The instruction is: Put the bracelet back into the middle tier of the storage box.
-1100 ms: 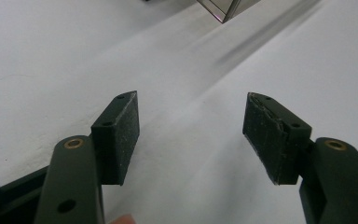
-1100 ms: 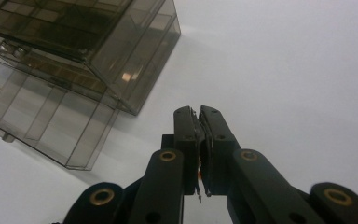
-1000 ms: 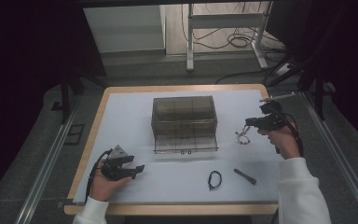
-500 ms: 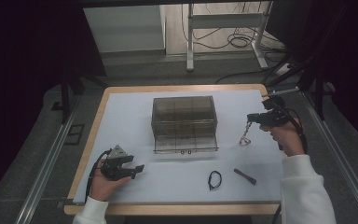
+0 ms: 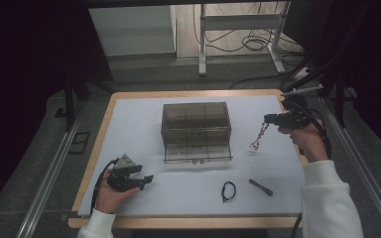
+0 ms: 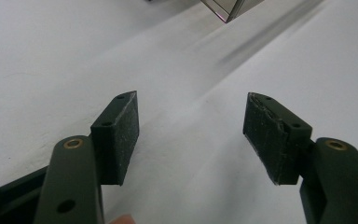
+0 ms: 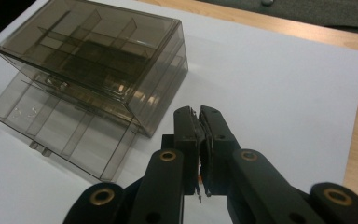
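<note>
The right claw (image 5: 269, 118) pinches the top end of a chain (image 5: 258, 139), which dangles above the white table (image 5: 129, 124), just right of the smoky plastic drawer box (image 5: 196, 130). The left claw (image 5: 146, 174) rests spread and empty at the near left corner.

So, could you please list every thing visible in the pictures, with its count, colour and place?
drawer box: 1, smoky transparent, table middle, lower drawer pulled out
chain: 1, metallic, hanging from the right gripper, right of the box
hair tie: 1, black, front of table
stick: 1, dark, short, right of the hair tie
table cover: 1, white, on a wooden table
left gripper: 1, black, open, front left
right gripper: 1, black, shut on the chain, far right
</note>
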`<state>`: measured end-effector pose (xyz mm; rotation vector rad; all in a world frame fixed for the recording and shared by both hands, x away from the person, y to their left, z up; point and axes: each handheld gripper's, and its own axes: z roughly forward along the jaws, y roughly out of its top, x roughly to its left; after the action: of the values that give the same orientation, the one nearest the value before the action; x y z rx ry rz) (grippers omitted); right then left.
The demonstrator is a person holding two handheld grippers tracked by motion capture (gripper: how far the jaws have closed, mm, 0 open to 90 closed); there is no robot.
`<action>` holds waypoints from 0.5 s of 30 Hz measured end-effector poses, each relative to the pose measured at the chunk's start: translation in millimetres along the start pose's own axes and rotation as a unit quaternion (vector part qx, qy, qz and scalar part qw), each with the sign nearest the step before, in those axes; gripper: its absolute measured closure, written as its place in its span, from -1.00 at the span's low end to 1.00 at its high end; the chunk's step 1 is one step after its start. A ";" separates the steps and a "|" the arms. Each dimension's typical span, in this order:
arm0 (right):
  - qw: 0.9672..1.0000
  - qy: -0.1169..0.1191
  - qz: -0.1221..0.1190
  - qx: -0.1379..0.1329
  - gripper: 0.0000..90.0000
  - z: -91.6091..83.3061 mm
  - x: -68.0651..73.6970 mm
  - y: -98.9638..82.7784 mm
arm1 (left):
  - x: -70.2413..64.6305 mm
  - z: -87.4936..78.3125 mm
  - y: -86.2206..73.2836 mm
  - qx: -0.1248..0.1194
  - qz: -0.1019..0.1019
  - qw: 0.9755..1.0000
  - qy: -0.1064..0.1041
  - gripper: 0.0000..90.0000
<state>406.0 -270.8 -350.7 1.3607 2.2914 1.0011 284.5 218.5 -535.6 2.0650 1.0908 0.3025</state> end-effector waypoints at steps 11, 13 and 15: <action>1.000 0.009 -0.004 -0.013 0.91 -1.5 3.6 0.8 | -0.3 0.1 -0.1 0.001 -0.001 1.000 0.000 -0.20; 1.000 0.010 -0.003 -0.013 0.91 -1.6 4.2 0.4 | -0.2 0.4 -0.1 0.001 0.001 1.000 0.000 -0.20; 1.000 0.011 -0.005 -0.015 0.91 -1.9 4.4 0.5 | -0.3 0.5 -0.1 0.002 0.001 1.000 0.000 -0.20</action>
<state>403.0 -267.7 -348.5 1.3328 2.2869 1.0470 284.6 218.1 -536.0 2.0699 1.0904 0.3024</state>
